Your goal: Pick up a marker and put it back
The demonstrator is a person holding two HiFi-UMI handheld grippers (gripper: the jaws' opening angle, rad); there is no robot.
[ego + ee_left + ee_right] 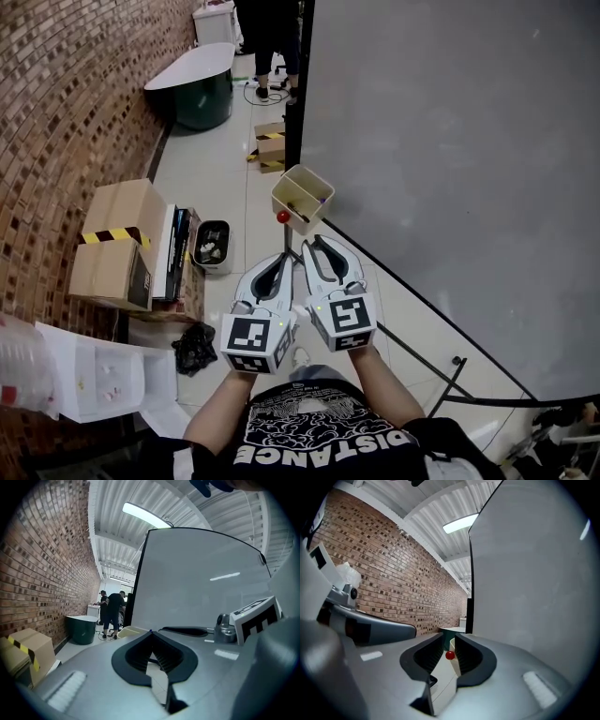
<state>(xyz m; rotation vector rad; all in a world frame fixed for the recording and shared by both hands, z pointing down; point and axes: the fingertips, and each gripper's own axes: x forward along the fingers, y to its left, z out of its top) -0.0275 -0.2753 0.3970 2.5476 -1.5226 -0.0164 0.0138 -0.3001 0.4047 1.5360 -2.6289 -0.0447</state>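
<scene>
The left gripper [285,257] [150,632] was clenched, its tips meeting with nothing between them. Just beside it, the right gripper [315,243] [450,640] was released, with a narrow gap between its jaws and nothing held. Through this gap a small red ball [449,655] [283,217] showed ahead, next to a cream bin [287,201] fixed at the edge of the grey board [450,141]. The markers [320,199] stood inside this bin, ahead of both jaws and not touched; only small coloured ends were visible. A marker is probably light, stiff and smooth, so I would grip it across the middle of the barrel.
</scene>
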